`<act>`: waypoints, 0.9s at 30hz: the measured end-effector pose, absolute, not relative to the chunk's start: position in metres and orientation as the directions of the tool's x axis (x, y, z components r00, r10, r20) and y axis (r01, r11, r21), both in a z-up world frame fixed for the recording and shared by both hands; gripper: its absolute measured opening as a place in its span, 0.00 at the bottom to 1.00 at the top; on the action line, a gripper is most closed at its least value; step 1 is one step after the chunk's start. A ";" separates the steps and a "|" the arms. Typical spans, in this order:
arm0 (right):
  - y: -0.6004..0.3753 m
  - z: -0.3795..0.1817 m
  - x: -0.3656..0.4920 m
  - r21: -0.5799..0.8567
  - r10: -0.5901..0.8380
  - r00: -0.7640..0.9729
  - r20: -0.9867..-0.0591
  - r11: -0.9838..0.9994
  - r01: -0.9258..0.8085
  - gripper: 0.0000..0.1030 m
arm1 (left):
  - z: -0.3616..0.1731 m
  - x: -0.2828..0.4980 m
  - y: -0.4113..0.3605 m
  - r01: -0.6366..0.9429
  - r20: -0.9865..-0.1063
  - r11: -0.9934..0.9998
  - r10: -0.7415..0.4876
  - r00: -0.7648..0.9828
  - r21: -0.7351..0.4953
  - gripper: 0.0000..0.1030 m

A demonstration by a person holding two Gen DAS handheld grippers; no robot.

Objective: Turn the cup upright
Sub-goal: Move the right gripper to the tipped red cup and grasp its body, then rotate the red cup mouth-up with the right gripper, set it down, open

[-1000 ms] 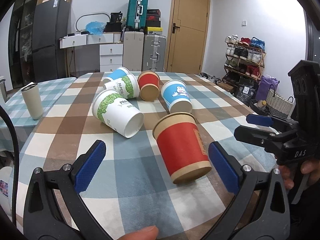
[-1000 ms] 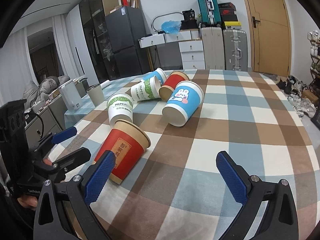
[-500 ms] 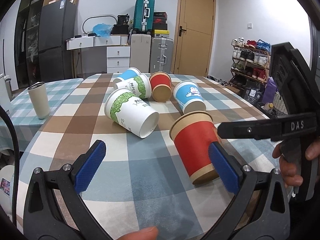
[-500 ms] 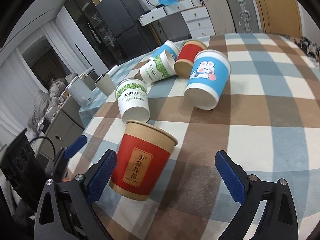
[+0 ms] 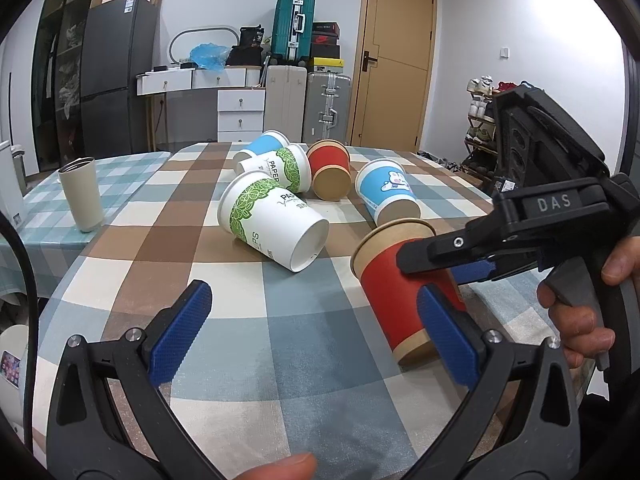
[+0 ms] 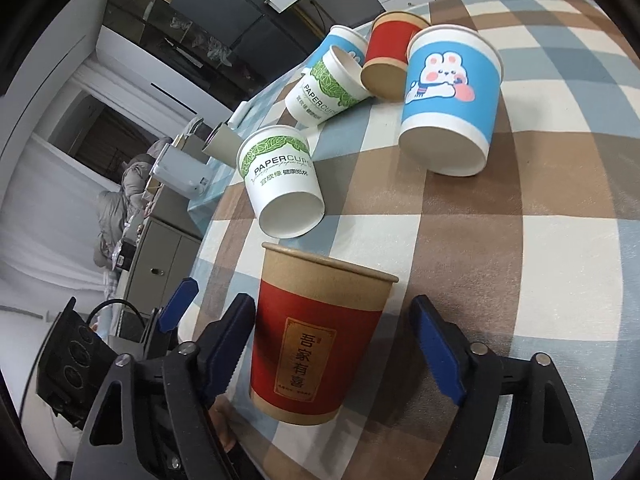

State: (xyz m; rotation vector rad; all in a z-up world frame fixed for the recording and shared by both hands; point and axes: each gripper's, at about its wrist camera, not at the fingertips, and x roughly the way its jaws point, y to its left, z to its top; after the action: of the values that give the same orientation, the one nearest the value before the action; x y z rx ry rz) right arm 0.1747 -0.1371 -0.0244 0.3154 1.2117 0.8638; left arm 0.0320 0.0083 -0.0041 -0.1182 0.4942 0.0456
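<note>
A red paper cup with a brown rim (image 5: 394, 292) (image 6: 316, 340) lies on its side on the checked tablecloth (image 5: 280, 340), nearest to me. My right gripper (image 6: 336, 344) is open with its fingers on either side of this cup; the left pad is close to the cup wall, the right pad stands apart. In the left wrist view the right gripper (image 5: 448, 264) reaches over the cup from the right. My left gripper (image 5: 316, 332) is open and empty, with its right pad just in front of the cup.
Several more paper cups lie on their sides further back: a green-and-white one (image 5: 272, 220) (image 6: 282, 184), a blue rabbit cup (image 5: 386, 192) (image 6: 450, 96), another red one (image 5: 330, 174) and others behind. A beige tumbler (image 5: 82, 194) stands upright at the left.
My right gripper has moved in and down so that its fingers straddle the near red cup, and it has narrowed. The left gripper has hardly moved.
</note>
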 end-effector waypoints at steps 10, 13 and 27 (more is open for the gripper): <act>-0.157 -0.012 0.165 0.648 0.759 0.133 -0.637 0.621 -0.441 0.62 | -0.004 0.032 0.008 -0.073 -0.475 0.992 0.015 0.880 -0.102 0.99; -0.164 0.000 0.152 0.573 0.740 0.230 -0.632 0.646 -0.504 0.62 | -0.004 0.032 0.008 -0.073 -0.475 0.992 0.016 0.880 -0.102 0.99; -0.146 0.019 0.079 0.121 0.595 0.608 -0.525 0.760 -0.639 0.61 | -0.003 0.030 0.009 -0.087 -0.472 0.989 0.021 0.882 -0.118 0.99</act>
State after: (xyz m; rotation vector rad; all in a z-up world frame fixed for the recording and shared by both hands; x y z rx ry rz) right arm 0.0791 -0.1463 0.0187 -0.0821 0.5762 0.7137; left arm 0.0304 0.0091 -0.0034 -0.1375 0.4889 0.0566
